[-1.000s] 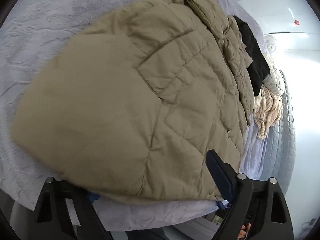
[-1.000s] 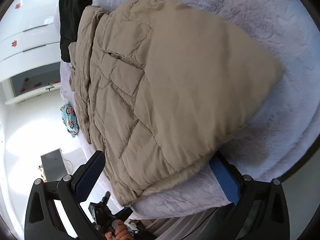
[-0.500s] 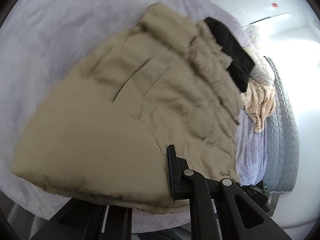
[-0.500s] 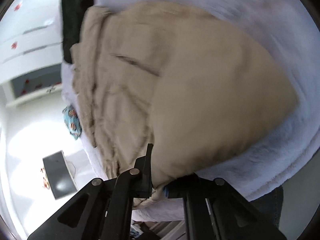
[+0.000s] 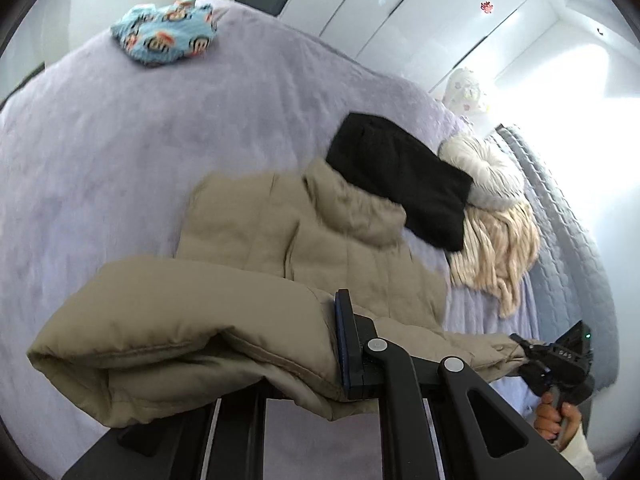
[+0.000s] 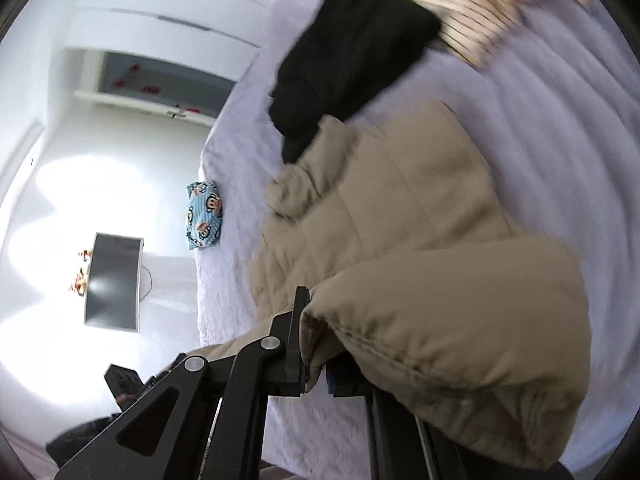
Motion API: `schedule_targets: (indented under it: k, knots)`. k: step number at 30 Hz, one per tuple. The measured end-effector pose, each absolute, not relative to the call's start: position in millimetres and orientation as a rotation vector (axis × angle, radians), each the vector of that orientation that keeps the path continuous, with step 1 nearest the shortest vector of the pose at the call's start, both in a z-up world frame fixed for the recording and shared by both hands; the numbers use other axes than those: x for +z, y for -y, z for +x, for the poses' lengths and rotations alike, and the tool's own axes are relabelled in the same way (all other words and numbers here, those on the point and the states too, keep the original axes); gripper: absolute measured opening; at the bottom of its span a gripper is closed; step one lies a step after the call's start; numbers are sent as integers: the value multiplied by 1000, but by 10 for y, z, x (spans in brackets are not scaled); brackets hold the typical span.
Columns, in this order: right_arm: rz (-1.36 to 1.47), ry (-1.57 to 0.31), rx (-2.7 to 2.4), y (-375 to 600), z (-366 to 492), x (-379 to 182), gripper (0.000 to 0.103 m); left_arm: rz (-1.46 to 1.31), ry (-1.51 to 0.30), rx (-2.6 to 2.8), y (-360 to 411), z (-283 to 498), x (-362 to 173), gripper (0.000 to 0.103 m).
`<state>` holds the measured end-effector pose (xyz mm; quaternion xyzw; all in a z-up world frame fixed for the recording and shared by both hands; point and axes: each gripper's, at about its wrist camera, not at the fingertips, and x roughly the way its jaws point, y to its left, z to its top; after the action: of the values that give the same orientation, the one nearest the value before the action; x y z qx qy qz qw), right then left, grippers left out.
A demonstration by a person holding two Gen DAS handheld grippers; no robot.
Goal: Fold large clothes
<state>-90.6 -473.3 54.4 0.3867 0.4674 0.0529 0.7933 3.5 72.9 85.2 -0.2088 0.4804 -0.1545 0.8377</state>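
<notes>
Both my claws, left claw [image 5: 312,364] and right claw [image 6: 314,364], grip the jacket [image 5: 320,248] hem; bulky padding may slip out, collapsing the fold ahead.

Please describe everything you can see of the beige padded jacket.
The beige jacket is quilted and puffy, of matte fabric. Its collar end lies on the lilac bedcover, touching a black garment. The near hem edge is lifted, clamped by the left gripper and the right gripper.
</notes>
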Motion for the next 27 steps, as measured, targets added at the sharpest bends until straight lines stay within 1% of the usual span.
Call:
schedule_targets:
  k: [4, 10, 16, 22, 27]
  knots:
    - [773, -1021, 126, 4829, -451, 609, 7, -402, -1016, -279, -593, 458, 919, 15]
    - [724, -1056, 93, 4941, 50, 525, 7, -332, -1073, -287, -451, 1057, 649, 15]
    - [732, -1111, -7, 5022, 524, 20, 7, -213, -1158, -273, -232, 1733, 15, 15]
    - [766, -1162, -107, 5158, 915, -558, 7, -81, -1208, -247, 18, 2126, -572, 15]
    - [792, -1196, -117, 5235, 1124, -862, 8, -58, -1200, -255, 42, 2219, -722, 15]
